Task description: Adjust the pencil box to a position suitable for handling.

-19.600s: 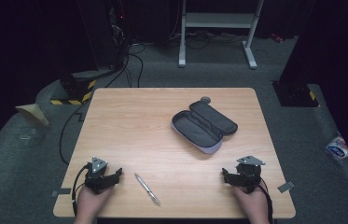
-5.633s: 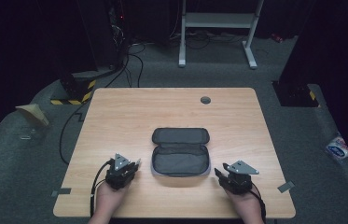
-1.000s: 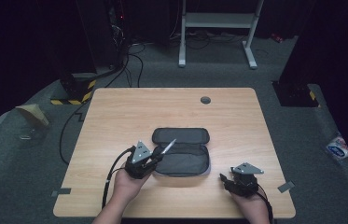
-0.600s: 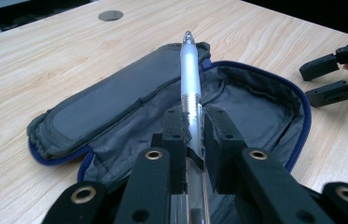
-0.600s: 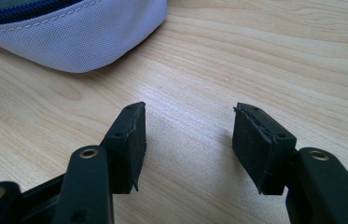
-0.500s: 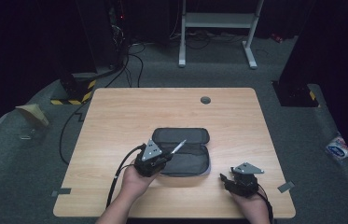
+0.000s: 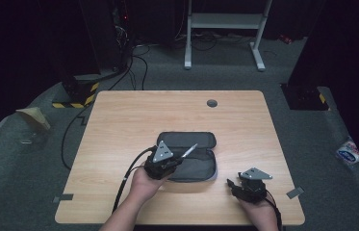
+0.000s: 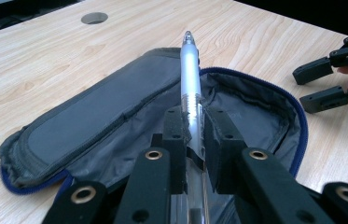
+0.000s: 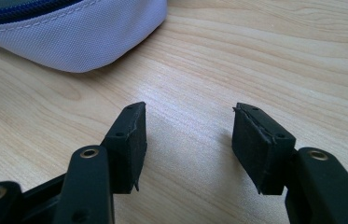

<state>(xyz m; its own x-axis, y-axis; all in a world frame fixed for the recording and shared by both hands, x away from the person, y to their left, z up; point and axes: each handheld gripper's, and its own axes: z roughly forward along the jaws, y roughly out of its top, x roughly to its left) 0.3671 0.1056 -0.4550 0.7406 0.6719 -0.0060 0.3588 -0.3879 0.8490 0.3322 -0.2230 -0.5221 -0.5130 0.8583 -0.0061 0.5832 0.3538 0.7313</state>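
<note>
Pen point(image 8: 189, 79) above open pencil case point(image 8: 115, 121)
Left tongs point(image 8: 194, 135) pinch pen; right tongs point(image 9: 186, 140) spread, resting on bench point(image 7: 119, 125).

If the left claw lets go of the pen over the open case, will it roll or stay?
The pen looks round and smooth, so it may roll. The open case appears to be soft fabric with a raised zipper edge, which would probably stop it.

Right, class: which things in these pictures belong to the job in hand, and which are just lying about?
In the job:
pen, clamped in the left gripper
open pencil case
right gripper, fingers apart, near the case

Lying about:
blue-and-white packet on the floor
white stand behind the table
</note>
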